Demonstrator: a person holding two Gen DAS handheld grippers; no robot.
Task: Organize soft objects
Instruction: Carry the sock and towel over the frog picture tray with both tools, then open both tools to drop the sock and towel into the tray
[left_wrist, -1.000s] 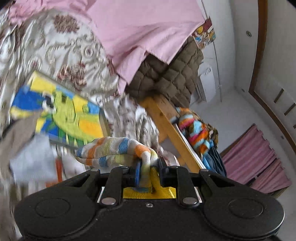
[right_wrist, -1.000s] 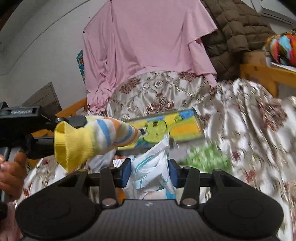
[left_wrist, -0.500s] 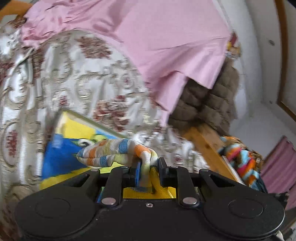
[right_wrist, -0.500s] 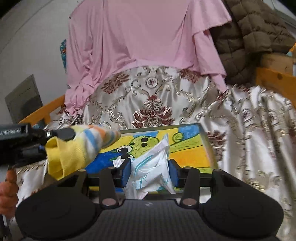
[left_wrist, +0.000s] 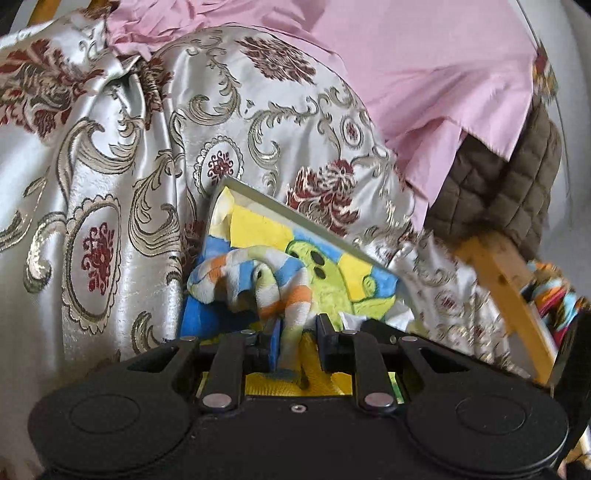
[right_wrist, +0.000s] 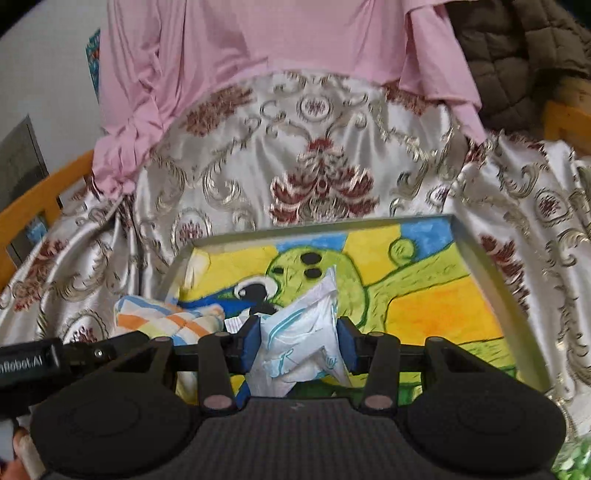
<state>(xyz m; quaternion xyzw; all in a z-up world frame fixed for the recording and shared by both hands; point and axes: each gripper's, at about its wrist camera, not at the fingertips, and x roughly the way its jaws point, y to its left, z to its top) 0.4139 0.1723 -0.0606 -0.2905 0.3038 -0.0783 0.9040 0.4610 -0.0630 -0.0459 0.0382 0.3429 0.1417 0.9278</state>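
Nearest: my left gripper, fingers closed on a striped sock; the sock's free end droops onto the left part of the painted tray.

My right gripper, fingers clamped on a crumpled white packet with teal markings, held just above the tray, which it partly hides.

Tray: shallow, grey-rimmed, painted with a green figure on yellow, blue and orange. It rests on a cream satin cloth with red and gold scrollwork.

Beyond: a pink garment draped over the cloth; a brown quilted jacket on a wooden rail.

Left view only: multicoloured fabric past the rail. Right view only: my left gripper's body at lower left, the sock bunched at the tray's left edge; something green, blurred, at bottom right.
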